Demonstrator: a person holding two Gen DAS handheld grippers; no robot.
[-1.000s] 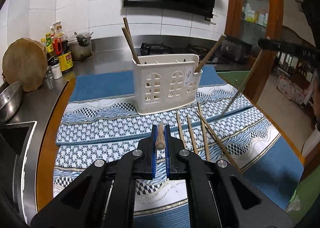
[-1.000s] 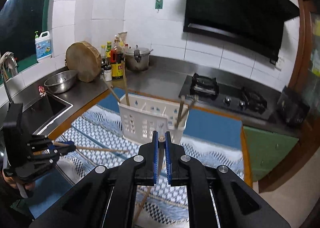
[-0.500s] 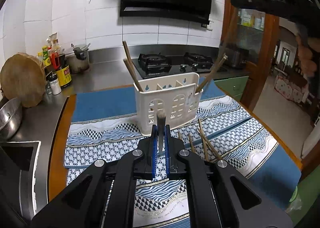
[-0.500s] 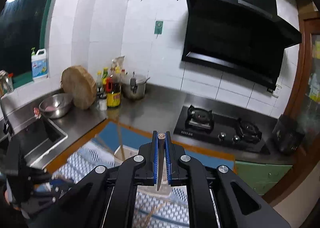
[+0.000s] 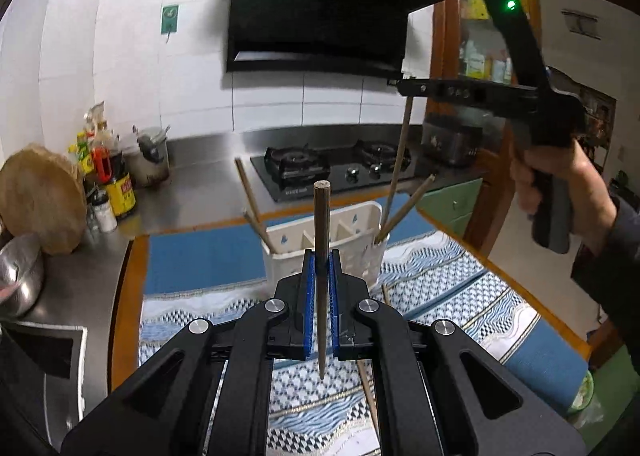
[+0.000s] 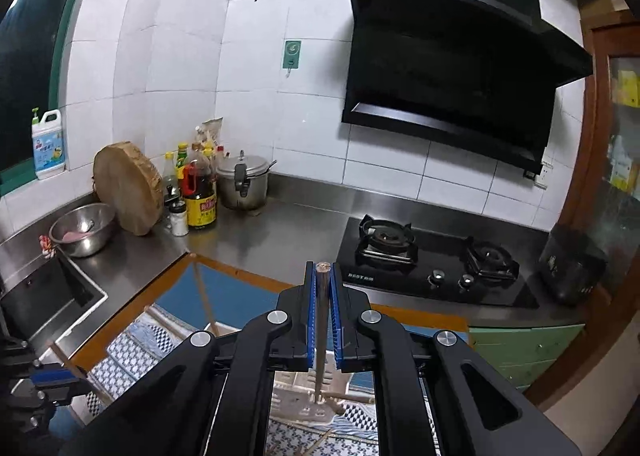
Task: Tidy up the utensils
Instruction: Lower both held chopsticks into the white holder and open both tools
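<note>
My left gripper (image 5: 321, 256) is shut on a wooden chopstick (image 5: 321, 223) held upright, in front of the white utensil holder (image 5: 360, 244). The holder stands on the patterned blue cloth (image 5: 440, 280) and has chopsticks leaning in both ends. My right gripper (image 6: 322, 272) is shut on another chopstick (image 6: 321, 320) held vertical above the holder (image 6: 308, 396); from the left wrist view the right gripper (image 5: 404, 85) is high over the holder's right end, its chopstick (image 5: 400, 151) hanging down into it. Loose chopsticks (image 5: 368, 388) lie on the cloth.
A gas hob (image 5: 332, 171) and range hood (image 5: 320, 7) are behind the holder. Sauce bottles (image 5: 116, 175), a pot (image 5: 152, 155), a round wooden board (image 5: 38, 199), a steel bowl (image 5: 16, 276) and a sink (image 6: 44, 296) are at the left.
Both grippers have lifted and tipped up, so each chopstick now stands upright. The right gripper has moved over the holder's right end and lowered its chopstick tip into it.
</note>
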